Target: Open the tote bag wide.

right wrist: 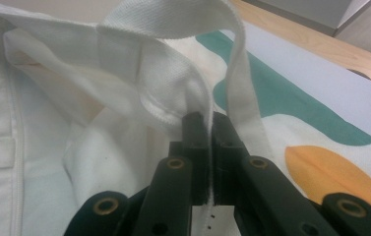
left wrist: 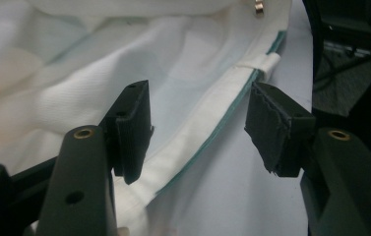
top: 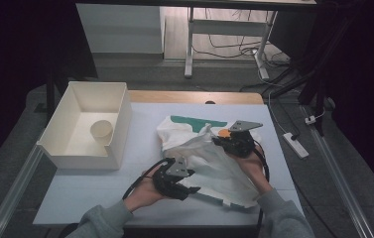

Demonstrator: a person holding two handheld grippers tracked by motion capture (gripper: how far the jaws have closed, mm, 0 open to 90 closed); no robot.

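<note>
- Tote bag (top: 209, 153): a white cloth bag with green and orange print lies crumpled on the table (top: 100, 198), right of centre, between my two hands.
- Right gripper (top: 235, 140): its jaws are pressed together on the bag's fabric at the far edge, just under the looped handle strap (right wrist: 237, 78); a thin white edge shows in the slit between them in the right gripper view.
- Left gripper (top: 188, 183): its jaws stand apart, straddling the bag's green-piped rim (left wrist: 207, 137) at the near edge; cloth lies between them but I judge that neither pad presses it.
- Step in hand: as I read it, I am opening or spreading the bag, one side pinned, the other not yet taken.
- Next move: I should close the left jaws on the hemmed rim, catching a single layer, then draw the two grippers apart.
- White bin (top: 88, 124): it stands well apart at the left with a paper cup (top: 101, 131) inside, untouched.
</note>
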